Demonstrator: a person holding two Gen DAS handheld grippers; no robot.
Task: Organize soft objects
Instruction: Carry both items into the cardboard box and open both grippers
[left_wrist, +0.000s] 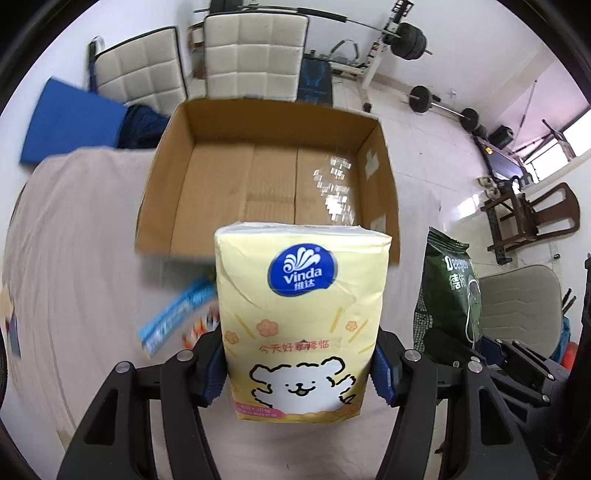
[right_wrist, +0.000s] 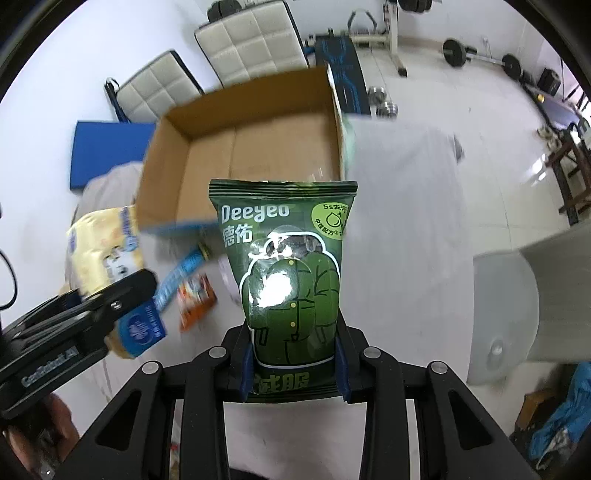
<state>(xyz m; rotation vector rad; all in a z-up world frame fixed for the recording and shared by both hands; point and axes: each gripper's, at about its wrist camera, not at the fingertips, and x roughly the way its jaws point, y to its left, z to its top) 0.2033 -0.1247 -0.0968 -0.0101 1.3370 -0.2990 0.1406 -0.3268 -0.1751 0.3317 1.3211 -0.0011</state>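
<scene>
My left gripper (left_wrist: 299, 373) is shut on a yellow Vinda tissue pack (left_wrist: 301, 317), held upright above the cloth-covered table, just in front of an open cardboard box (left_wrist: 266, 173) with nothing in it. My right gripper (right_wrist: 293, 363) is shut on a green Deeyeo wipes pack (right_wrist: 288, 273), also held upright in front of the same box (right_wrist: 243, 147). The green pack shows at the right of the left wrist view (left_wrist: 448, 291). The tissue pack and left gripper show at the left of the right wrist view (right_wrist: 103, 251).
A blue-and-white tube (left_wrist: 177, 314) and an orange packet (right_wrist: 195, 299) lie on the table (left_wrist: 74, 258) before the box. White padded chairs (left_wrist: 255, 55), a blue mat (left_wrist: 70, 122) and weight equipment (left_wrist: 406, 40) stand behind. A grey chair (right_wrist: 517, 295) is at the right.
</scene>
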